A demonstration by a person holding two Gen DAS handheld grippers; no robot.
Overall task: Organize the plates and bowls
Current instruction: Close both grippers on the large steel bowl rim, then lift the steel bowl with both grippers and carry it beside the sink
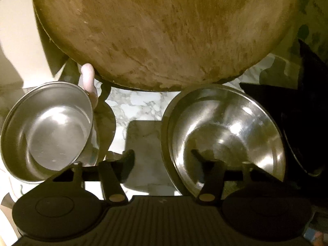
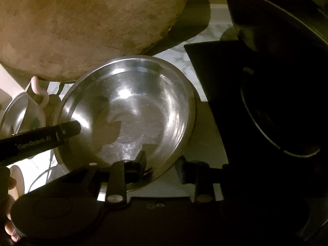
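A large steel bowl [image 1: 225,135] [image 2: 133,106] stands on the marble counter [image 1: 139,102] in front of a round wooden board [image 1: 164,30] [image 2: 82,24]. My left gripper [image 1: 162,154] straddles the bowl's left rim, one finger inside and one outside, with a wide gap on both sides; it is open. My right gripper [image 2: 162,161] straddles the near rim the same way, its fingertips [image 2: 142,157] close to the metal, with a thin gap at the outer finger. A smaller steel bowl [image 1: 47,129] [image 2: 14,110] sits to the left.
The smaller bowl rests on a white cup with a pink handle [image 1: 88,80] [image 2: 39,90]. A dark, round-rimmed black object [image 1: 301,112] [image 2: 276,102] crowds the large bowl's right side. A hand [image 2: 10,184] shows at the lower left.
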